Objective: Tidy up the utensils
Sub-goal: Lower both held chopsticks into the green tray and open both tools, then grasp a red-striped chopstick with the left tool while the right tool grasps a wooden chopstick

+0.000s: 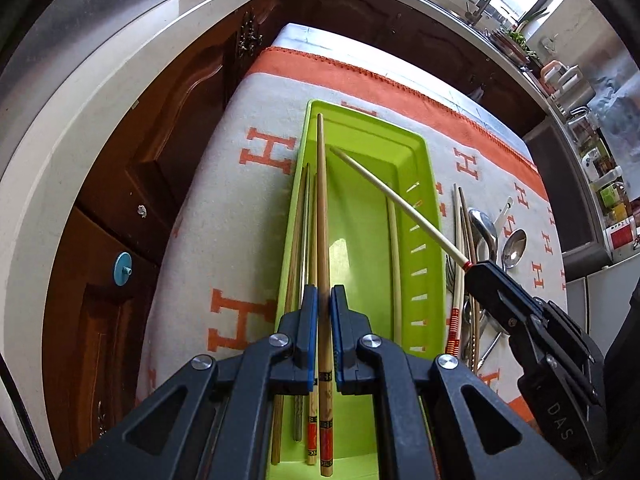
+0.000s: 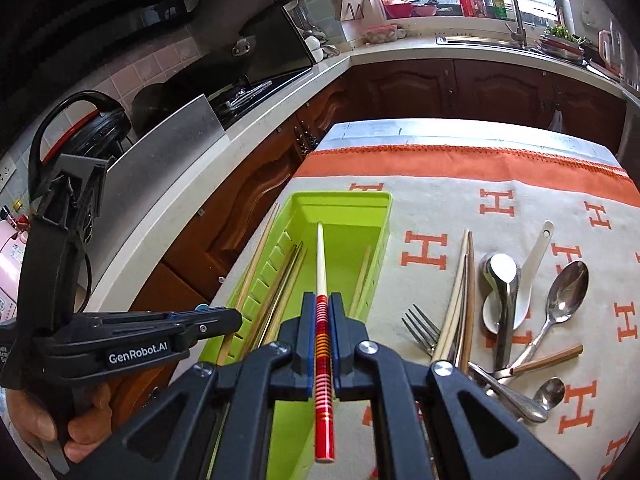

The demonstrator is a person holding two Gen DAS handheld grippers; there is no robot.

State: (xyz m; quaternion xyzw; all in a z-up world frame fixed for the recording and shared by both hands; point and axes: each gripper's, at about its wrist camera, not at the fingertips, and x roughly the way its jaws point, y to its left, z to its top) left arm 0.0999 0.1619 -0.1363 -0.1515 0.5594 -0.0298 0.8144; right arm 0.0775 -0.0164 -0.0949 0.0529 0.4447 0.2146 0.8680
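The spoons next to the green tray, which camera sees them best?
The right wrist view. There the spoons lie in plain sight on the cloth, right of the green tray, bowls and handles clear. In the left wrist view the spoons are small, near the edge, partly behind chopsticks and the right gripper.

A kettle (image 2: 86,120) and a faucet (image 2: 510,4) stand on the countertop (image 2: 256,120).

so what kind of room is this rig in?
Almost certainly a home kitchen: a sink with a gooseneck faucet under the window, a wok on the stove, dark wood cabinets below an L-shaped countertop.
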